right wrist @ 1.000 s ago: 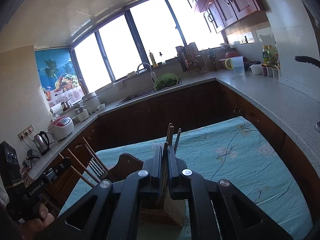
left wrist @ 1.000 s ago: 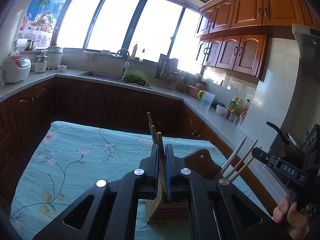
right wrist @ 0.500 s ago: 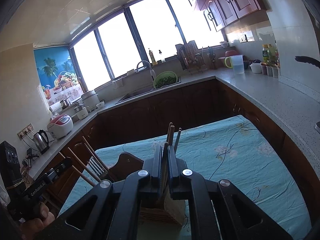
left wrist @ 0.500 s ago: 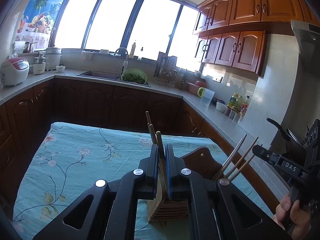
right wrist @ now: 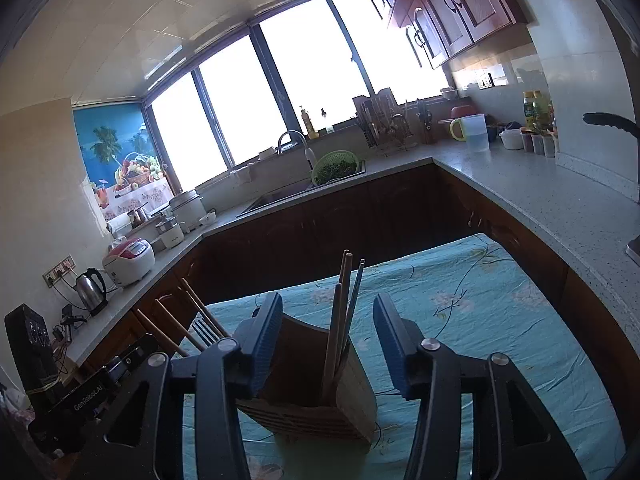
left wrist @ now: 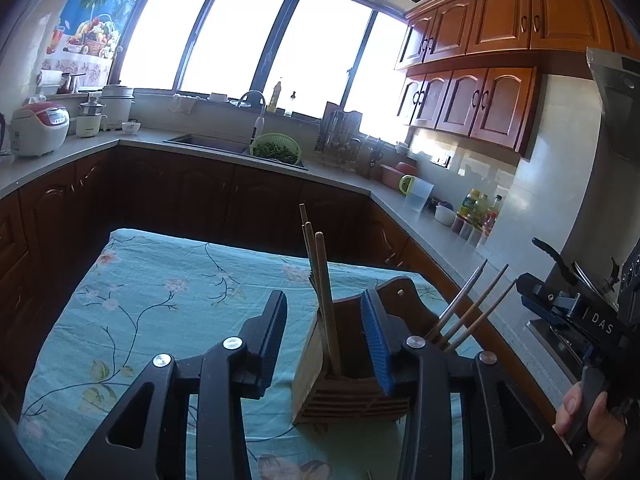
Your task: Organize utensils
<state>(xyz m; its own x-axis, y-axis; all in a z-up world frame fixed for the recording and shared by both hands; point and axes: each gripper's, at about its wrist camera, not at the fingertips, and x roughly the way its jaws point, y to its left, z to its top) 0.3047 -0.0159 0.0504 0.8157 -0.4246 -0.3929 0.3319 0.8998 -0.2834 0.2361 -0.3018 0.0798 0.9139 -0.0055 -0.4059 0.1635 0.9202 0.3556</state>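
Slim wooden chopsticks (left wrist: 326, 300) stand nearly upright, tips down and tops leaning slightly toward the window, inside a slatted brown wooden utensil holder (left wrist: 348, 392) on the teal floral tablecloth (left wrist: 160, 300). The left gripper (left wrist: 326, 340) is spread wide, its blue ribbed pads on either side of the sticks, gripping nothing. The right gripper (right wrist: 326, 344) likewise gapes around the holder (right wrist: 320, 400), its sticks (right wrist: 340, 320) loose between the fingers.

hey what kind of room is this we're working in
Almost certainly a home kitchen: a sink with a faucet under the windows, a rice cooker on the counter, and wooden wall cabinets above.
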